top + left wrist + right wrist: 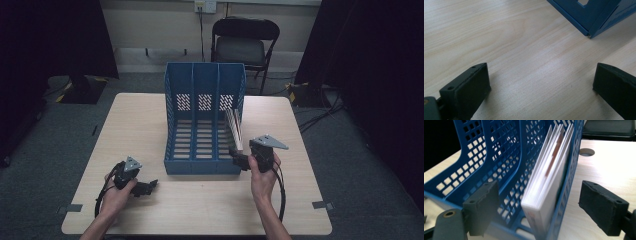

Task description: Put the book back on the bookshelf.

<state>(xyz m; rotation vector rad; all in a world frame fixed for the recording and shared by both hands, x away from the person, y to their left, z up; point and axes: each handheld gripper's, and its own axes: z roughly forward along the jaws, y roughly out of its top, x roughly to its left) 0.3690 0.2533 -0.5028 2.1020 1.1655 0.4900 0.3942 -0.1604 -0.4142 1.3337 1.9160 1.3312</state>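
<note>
Where the right gripper (537,202) hovers with its jaws spread wide and empty, a white book (549,182) stands on edge in the rightmost compartment of the blue file rack (204,120), leaning against the outer perforated wall. Its long axis runs front to back, the near end facing the gripper. The left gripper (145,188) rests on the wooden table (150,210), jaws wide apart, holding nothing.

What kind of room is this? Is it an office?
Probably a lab or studio set up for recording, not a normal office. Black curtains hang at both sides, cables trail over grey carpet, and one bare table holds just a blue file rack.
</note>
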